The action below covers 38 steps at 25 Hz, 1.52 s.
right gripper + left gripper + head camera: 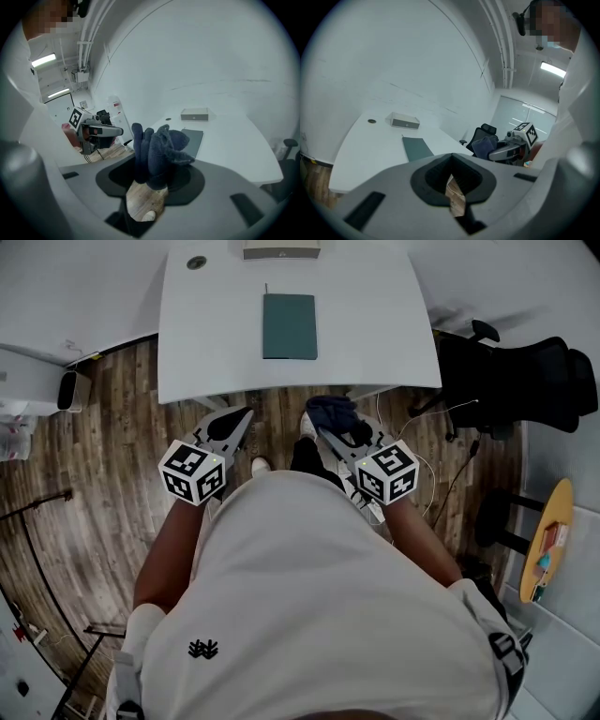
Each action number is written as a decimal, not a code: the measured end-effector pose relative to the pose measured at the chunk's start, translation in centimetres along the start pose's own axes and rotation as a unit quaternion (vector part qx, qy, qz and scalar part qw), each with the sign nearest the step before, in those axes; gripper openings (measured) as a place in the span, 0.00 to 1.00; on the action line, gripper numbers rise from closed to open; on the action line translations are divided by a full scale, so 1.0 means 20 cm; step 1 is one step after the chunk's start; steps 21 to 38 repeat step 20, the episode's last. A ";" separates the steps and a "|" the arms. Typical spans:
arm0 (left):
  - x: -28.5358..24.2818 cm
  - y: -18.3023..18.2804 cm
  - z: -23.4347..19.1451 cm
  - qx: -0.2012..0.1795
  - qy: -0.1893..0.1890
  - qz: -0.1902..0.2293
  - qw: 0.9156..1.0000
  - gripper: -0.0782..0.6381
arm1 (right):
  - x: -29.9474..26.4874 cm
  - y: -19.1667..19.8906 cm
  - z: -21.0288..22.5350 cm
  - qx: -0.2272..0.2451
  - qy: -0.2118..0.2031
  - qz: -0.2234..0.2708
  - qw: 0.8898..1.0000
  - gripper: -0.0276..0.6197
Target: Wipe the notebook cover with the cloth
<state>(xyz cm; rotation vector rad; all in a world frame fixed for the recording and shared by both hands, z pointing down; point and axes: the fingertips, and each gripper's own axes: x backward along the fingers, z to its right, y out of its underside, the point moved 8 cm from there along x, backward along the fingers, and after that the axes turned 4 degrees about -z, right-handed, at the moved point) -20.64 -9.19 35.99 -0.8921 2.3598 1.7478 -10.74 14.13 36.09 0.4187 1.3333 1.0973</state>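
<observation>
A dark green notebook (290, 325) lies shut in the middle of the white table (206, 343), far ahead of both grippers. It also shows in the left gripper view as the notebook (417, 149) and in the right gripper view as the notebook (193, 138). My right gripper (325, 430) is held over the wooden floor near the table's front edge, shut on a bunched dark blue cloth (336, 413). That cloth (159, 150) sticks up from between the jaws. My left gripper (244, 416) hangs beside it, shut, with nothing in it.
A grey box (281, 249) sits at the table's far edge, with a small round grommet (196, 262) to its left. A black office chair (525, 381) stands at the right. A round yellow stool (548, 540) is further right, and a white unit (37, 381) stands at the left.
</observation>
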 end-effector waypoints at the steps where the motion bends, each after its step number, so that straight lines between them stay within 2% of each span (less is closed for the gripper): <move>1: 0.01 0.01 0.00 0.000 -0.002 0.001 1.000 0.12 | 0.00 0.00 -0.01 0.004 -0.002 0.000 1.000 0.30; 13: 0.13 0.05 0.00 0.003 -0.031 0.013 0.999 0.12 | -0.06 -0.06 -0.07 0.035 -0.033 -0.009 0.999 0.30; 17: 0.16 0.06 0.02 0.003 -0.032 0.019 0.999 0.12 | -0.06 -0.08 -0.11 0.048 -0.037 -0.011 0.998 0.30; 38: 0.18 0.07 0.03 0.005 -0.031 0.020 0.999 0.12 | -0.04 -0.08 -0.14 0.048 -0.036 -0.012 0.998 0.30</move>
